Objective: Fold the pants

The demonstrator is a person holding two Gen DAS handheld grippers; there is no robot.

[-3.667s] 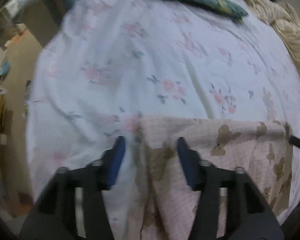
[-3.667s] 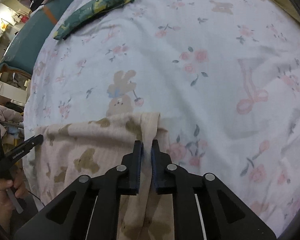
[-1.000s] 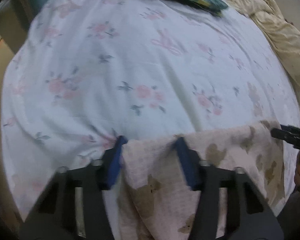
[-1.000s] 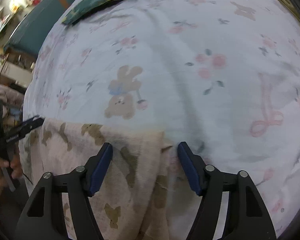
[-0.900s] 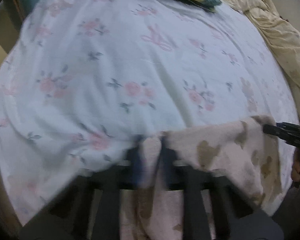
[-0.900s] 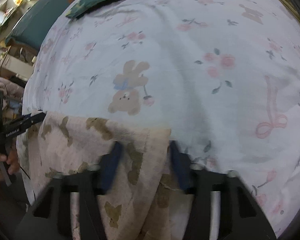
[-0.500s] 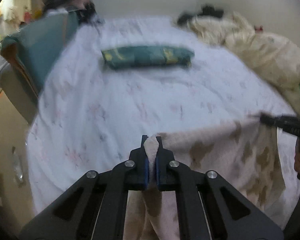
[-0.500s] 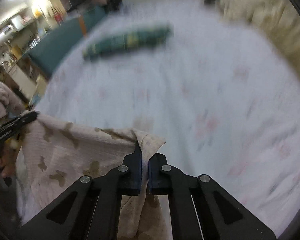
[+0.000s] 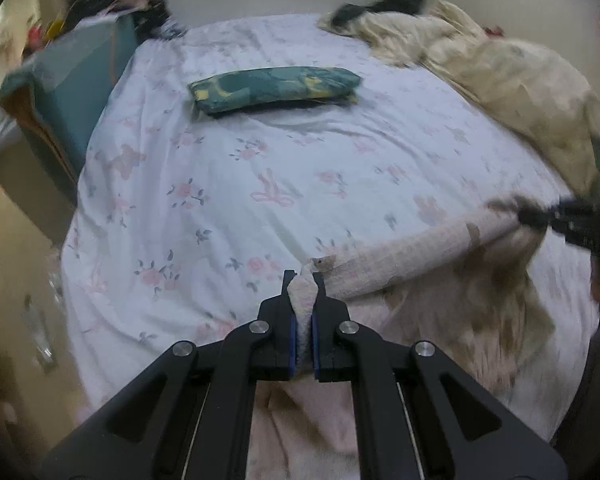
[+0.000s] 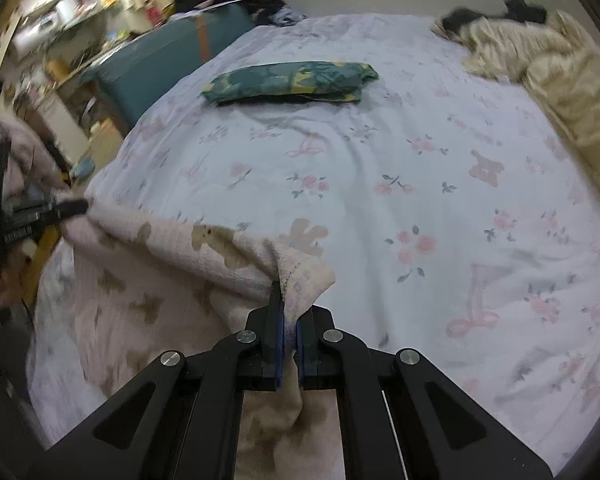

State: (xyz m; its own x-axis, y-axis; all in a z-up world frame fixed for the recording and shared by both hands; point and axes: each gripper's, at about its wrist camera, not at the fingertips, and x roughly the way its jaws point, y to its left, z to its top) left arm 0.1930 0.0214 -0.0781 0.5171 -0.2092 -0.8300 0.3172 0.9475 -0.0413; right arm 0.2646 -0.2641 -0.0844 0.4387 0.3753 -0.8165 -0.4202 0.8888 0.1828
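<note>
Pants (image 9: 400,264) lifted, both grippers clamped

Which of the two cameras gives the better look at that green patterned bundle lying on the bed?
The right wrist view: the green bundle looks sharper there, its yellow pattern clear. The left wrist view shows the bundle whole too, only softer and dimmer.

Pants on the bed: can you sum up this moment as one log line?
step: lift edge | left claw: shut on pants | right claw: shut on pants | edge stretched between claws above floral sheet | fold: not yet laid
</note>
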